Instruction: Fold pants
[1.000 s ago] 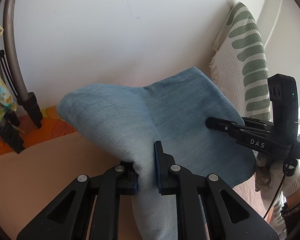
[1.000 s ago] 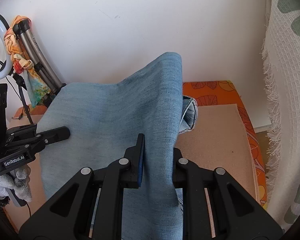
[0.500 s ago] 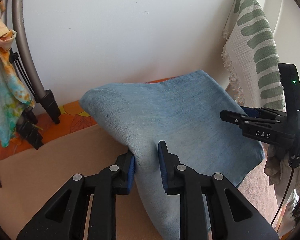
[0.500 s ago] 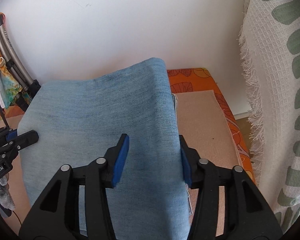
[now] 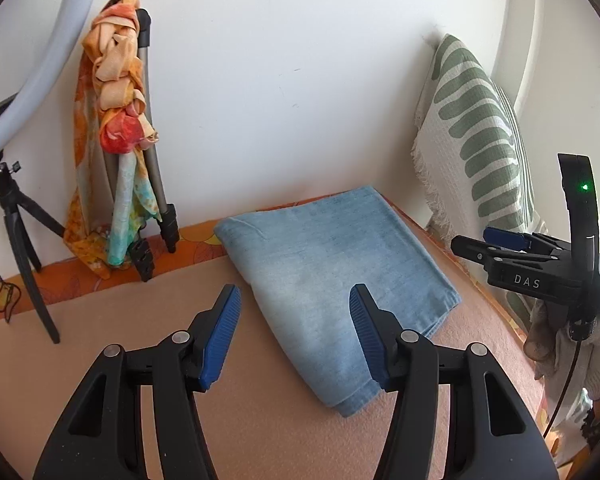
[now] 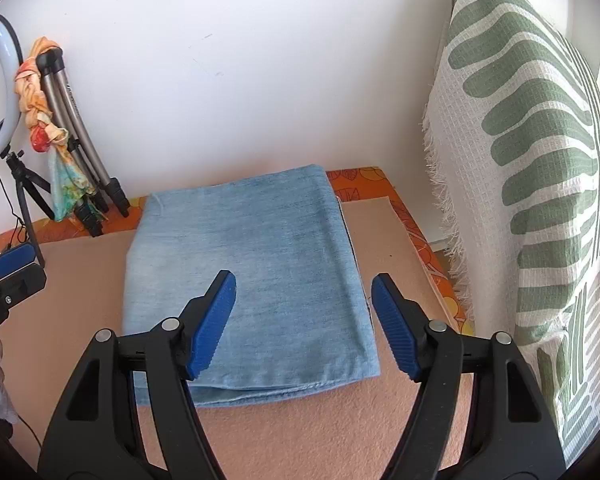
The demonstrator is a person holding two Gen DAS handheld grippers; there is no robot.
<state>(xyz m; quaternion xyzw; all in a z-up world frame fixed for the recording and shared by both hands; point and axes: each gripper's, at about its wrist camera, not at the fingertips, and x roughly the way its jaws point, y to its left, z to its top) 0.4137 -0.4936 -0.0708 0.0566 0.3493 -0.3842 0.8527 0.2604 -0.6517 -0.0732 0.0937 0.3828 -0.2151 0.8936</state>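
The soft, limp denim pants (image 6: 252, 280), folded near the desk's (image 6: 340, 432) far edge, are best gripped at edges; both jaws are opening, empty.

Lettering: you can read "DAS" in pale capitals, and it is the only text you get.
Where it stands: on the black body of your right gripper (image 5: 470, 244), seen from the left wrist, well off to the right of your left gripper (image 5: 294, 330) and beyond its tips.
Light: a green lamp glows on the black upright mast just above that lettering.
Right wrist view: you have nothing readable there; the tripod (image 6: 80, 120) leg carries a mark too small to make out.
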